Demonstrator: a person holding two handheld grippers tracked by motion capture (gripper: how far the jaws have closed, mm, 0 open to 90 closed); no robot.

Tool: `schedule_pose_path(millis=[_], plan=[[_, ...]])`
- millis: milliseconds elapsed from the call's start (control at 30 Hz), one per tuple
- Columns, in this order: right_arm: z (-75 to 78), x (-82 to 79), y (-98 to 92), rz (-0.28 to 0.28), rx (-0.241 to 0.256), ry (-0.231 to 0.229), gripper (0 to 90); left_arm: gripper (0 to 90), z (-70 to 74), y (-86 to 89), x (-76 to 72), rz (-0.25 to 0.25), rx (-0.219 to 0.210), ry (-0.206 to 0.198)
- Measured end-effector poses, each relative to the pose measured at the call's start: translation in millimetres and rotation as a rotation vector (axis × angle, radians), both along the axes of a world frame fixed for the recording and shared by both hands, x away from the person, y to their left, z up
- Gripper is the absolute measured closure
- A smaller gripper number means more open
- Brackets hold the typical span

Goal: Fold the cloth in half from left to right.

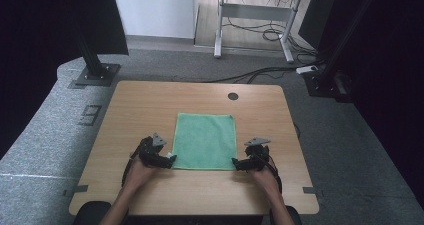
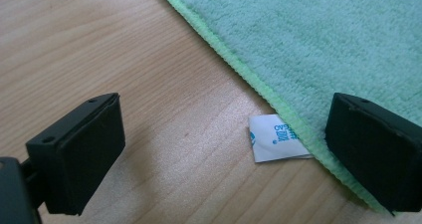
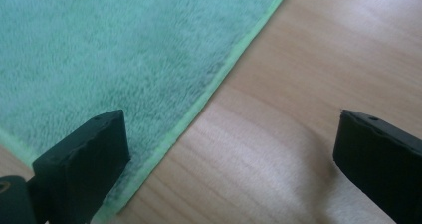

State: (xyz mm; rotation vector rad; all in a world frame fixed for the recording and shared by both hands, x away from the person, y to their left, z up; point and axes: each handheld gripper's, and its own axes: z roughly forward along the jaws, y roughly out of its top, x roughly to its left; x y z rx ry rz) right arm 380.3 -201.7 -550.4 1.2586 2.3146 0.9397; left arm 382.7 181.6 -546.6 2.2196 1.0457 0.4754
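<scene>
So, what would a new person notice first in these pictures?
First the green towel, lying flat in the middle of the wooden table. Next, the left claw and the right claw, both open, one at each near corner of it. A white label sticks out at the left corner.

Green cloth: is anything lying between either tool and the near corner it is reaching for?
Nothing visible blocks either one. The left tool is open astride the near left corner of the green cloth, where only the cloth's own white label pokes out. The right tool is open over the near right edge on the bare table.
</scene>
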Motion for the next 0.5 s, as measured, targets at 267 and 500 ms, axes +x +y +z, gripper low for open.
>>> schedule_pose_path(millis=[267,500], plan=[[-1.3,-2.4,-2.7,-0.006,-0.011,0.004,1.0,3.7,1.0,-4.2,-8.3,-0.011,0.012,0.000],[-0.6,-1.5,-11.3,-0.040,-0.030,-0.009,1.0,3.7,0.8,-14.2,-21.8,-0.036,0.010,0.007]])
